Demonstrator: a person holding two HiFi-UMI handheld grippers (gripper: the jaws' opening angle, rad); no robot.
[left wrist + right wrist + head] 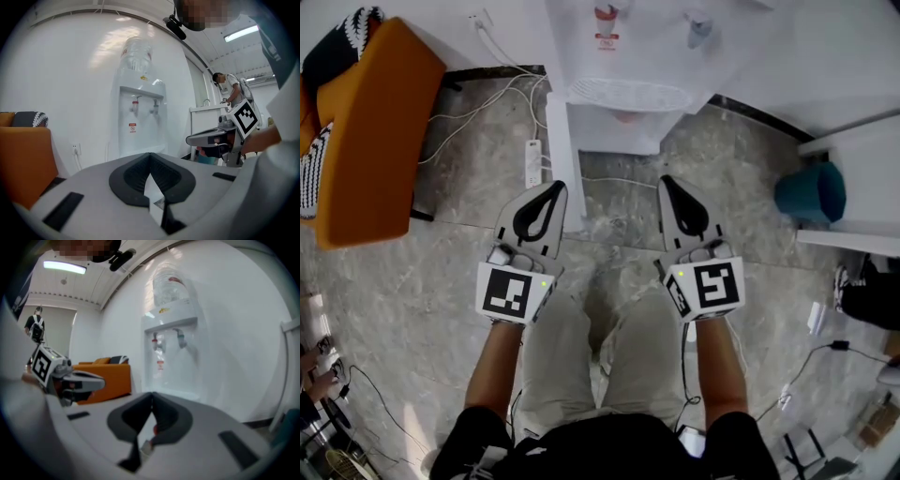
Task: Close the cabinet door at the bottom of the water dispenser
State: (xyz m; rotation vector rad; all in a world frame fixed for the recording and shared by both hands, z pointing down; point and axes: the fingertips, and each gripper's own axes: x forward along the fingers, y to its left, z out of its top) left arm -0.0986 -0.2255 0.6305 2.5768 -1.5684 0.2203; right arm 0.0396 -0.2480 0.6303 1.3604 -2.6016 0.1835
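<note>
The white water dispenser (623,56) stands against the wall ahead, with red and blue taps. Its bottom cabinet door (562,141) stands open, swung out toward me as a narrow white panel. My left gripper (555,186) is shut with nothing in it, and its tip is just beside the door's free end; touching or apart, I cannot tell. My right gripper (667,180) also looks shut and empty, to the right of the door and in front of the open cabinet. The left gripper view shows the dispenser (139,117) beyond the closed jaws. The right gripper view shows the dispenser (171,348) too.
An orange sofa (370,131) with a striped cushion is at the left. A white power strip (532,161) and cables lie on the floor left of the door. A teal bin (811,192) sits by white furniture (862,155) at the right. A person (229,86) stands far back.
</note>
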